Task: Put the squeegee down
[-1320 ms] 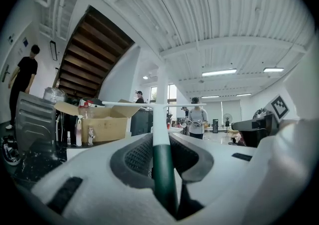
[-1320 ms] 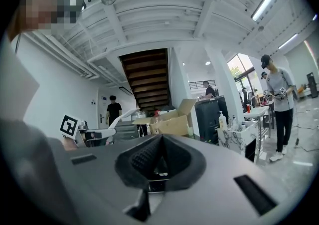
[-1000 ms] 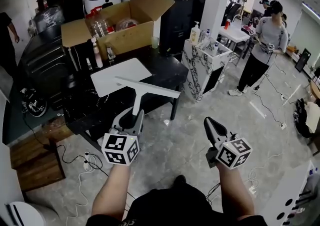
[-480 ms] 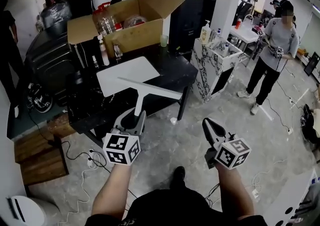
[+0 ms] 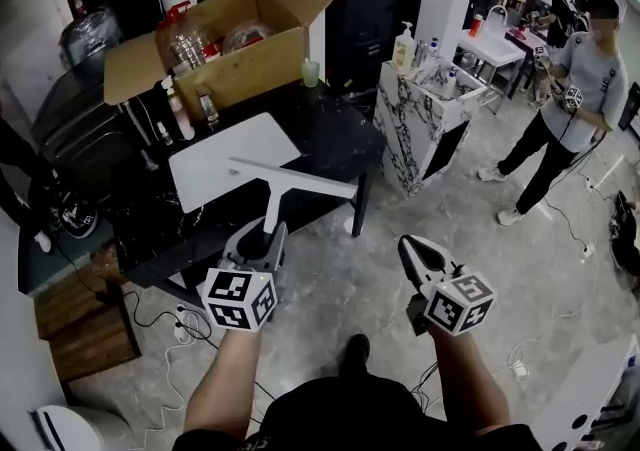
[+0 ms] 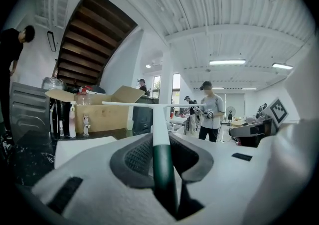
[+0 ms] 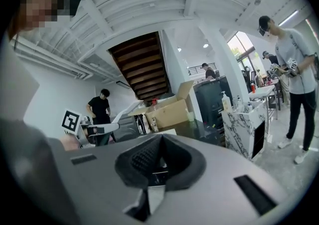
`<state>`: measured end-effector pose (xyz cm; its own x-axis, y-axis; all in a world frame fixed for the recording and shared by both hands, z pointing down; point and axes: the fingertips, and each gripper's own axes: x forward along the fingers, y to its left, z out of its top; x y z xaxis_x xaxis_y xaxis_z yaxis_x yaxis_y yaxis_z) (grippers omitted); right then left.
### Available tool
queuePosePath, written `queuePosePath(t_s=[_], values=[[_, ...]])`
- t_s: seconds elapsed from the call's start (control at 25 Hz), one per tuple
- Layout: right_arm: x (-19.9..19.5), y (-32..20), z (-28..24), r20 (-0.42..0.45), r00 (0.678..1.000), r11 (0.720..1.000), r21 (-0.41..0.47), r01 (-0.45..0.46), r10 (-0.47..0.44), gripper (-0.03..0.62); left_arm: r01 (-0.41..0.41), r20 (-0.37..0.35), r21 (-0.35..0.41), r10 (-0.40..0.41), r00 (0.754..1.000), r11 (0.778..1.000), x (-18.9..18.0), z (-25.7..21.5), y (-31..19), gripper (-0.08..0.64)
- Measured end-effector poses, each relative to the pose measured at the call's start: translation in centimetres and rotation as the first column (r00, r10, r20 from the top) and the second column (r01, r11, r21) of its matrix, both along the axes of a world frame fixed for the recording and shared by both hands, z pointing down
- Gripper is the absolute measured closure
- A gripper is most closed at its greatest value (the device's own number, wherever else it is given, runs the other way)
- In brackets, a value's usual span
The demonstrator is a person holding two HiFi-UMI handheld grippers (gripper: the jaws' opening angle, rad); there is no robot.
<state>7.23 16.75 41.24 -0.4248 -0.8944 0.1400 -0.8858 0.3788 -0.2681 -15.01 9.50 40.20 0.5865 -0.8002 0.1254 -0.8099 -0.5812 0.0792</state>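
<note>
Now, with your left gripper (image 5: 262, 236) clamped on the squeegee (image 5: 279, 193) handle and right gripper (image 5: 413, 251) closed empty, lower it flat onto the black table (image 5: 335, 142) ahead before releasing.

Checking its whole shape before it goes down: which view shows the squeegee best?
The head view: the whole squeegee, blade and handle, stands up from the left tool. The left gripper view shows the handle clamped close up, blade edge-on. The right gripper view shows it small and far off.
</note>
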Motion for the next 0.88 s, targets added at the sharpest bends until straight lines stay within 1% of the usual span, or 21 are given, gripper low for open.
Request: queuePosePath(t_s=[0.16, 0.4, 0.6, 0.88], values=[[2.2, -3.0, 0.8, 0.006, 1.000, 0.999, -0.029, 0.018, -0.018, 0.588, 0.000, 0.009, -0.022, 0.000, 1.000, 1.000, 2.8, 0.4, -2.8, 0.462], [4.6, -6.5, 1.5, 0.033, 0.998, 0.998, -0.042, 0.050, -0.048, 0.588, 0.023, 0.033, -0.032, -0.022, 0.999, 0.999, 5.4, 0.5, -5.8, 0.462], [6.1, -8.7, 1.4, 0.053, 0.995, 0.996, -0.031, 0.081, -0.079, 0.588, 0.051, 0.049, -0.017, -0.050, 0.998, 0.999, 6.7, -0.4, -7.4, 0.462], [6.9, -10.3, 0.3, 0.049, 0.989, 0.991, 0.002, 0.136, -0.136, 0.588, 0.093, 0.025, 0.011, -0.093, 0.995, 0.996, 7.5, -1.7, -8.1, 0.462]])
